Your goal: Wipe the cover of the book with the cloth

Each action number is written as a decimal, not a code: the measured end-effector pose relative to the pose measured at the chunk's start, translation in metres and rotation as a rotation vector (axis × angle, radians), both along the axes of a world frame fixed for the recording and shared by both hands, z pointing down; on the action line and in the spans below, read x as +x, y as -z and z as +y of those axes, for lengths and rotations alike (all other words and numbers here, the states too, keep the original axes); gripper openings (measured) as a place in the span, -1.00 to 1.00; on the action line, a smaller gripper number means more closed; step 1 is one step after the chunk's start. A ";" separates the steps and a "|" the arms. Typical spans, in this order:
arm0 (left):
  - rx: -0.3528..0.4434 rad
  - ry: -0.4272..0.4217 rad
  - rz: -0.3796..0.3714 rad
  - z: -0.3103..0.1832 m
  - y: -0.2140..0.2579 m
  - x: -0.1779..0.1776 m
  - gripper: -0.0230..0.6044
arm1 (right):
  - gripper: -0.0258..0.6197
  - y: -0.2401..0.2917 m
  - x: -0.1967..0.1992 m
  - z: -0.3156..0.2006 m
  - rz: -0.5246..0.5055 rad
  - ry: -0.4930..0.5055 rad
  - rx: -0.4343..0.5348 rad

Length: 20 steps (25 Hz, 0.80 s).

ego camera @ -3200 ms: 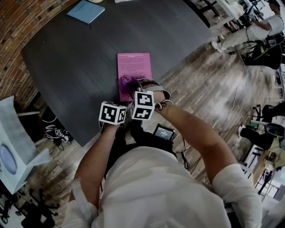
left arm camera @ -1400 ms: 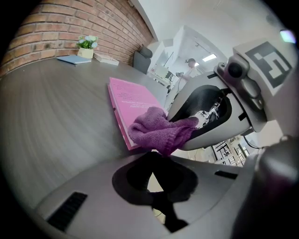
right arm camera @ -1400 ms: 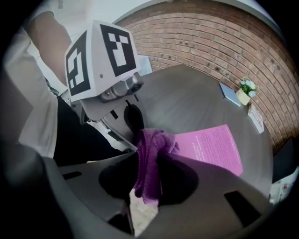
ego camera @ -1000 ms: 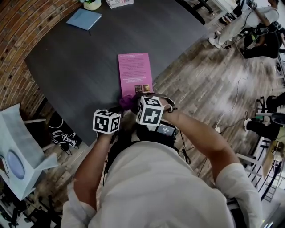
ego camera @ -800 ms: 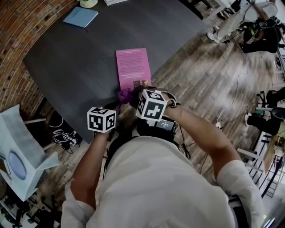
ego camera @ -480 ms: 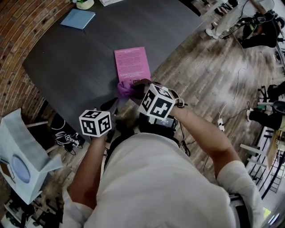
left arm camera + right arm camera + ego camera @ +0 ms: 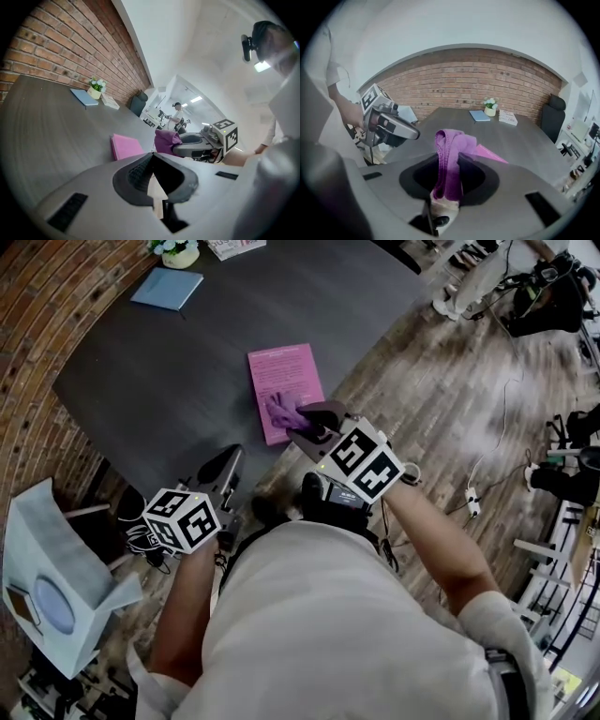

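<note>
In the head view, your right gripper [image 7: 307, 421] held the purple cloth [image 7: 284, 409] over the pink book [image 7: 281, 371] on the table [image 7: 169, 362], and your left gripper [image 7: 223, 467] hung by the table's edge. Only the left gripper view showed its jaws pressed together with nothing between them. The right gripper view showed the cloth pinched between its jaws.

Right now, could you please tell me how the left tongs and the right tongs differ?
Grip: the right tongs are shut on the purple cloth, while the left tongs are shut on nothing.
Place: the right tongs hang over the near end of the pink book. The left tongs sit off the book, by the near edge of the dark grey table.
Shared: both are shut.
</note>
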<state>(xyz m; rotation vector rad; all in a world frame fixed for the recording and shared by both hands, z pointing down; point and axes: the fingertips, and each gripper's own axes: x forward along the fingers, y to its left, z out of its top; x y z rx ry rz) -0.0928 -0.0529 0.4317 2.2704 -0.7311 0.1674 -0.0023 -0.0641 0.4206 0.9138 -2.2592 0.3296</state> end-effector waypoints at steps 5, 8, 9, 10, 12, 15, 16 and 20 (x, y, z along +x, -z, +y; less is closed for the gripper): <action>0.043 -0.014 0.073 0.001 0.029 -0.015 -0.90 | -0.57 0.021 0.003 0.002 -0.094 -0.109 0.044; 0.068 -0.022 0.105 0.003 0.042 -0.022 -0.90 | -0.57 0.034 0.008 0.005 -0.143 -0.178 0.079; 0.076 -0.026 0.115 0.004 0.046 -0.024 -0.90 | -0.57 0.038 0.011 0.007 -0.160 -0.202 0.090; 0.084 -0.030 0.124 0.006 0.049 -0.025 -0.90 | -0.57 0.042 0.013 0.009 -0.178 -0.225 0.099; 0.099 -0.037 0.142 0.011 0.054 -0.028 -0.90 | -0.57 0.048 0.018 0.018 -0.211 -0.267 0.111; 0.130 -0.036 0.162 0.019 0.066 -0.029 -0.90 | -0.57 0.060 0.029 0.032 -0.247 -0.309 0.135; 0.145 -0.033 0.167 0.021 0.071 -0.029 -0.90 | -0.57 0.064 0.033 0.036 -0.258 -0.318 0.143; 0.203 -0.016 0.189 0.030 0.094 -0.025 -0.90 | -0.58 0.082 0.048 0.052 -0.319 -0.347 0.159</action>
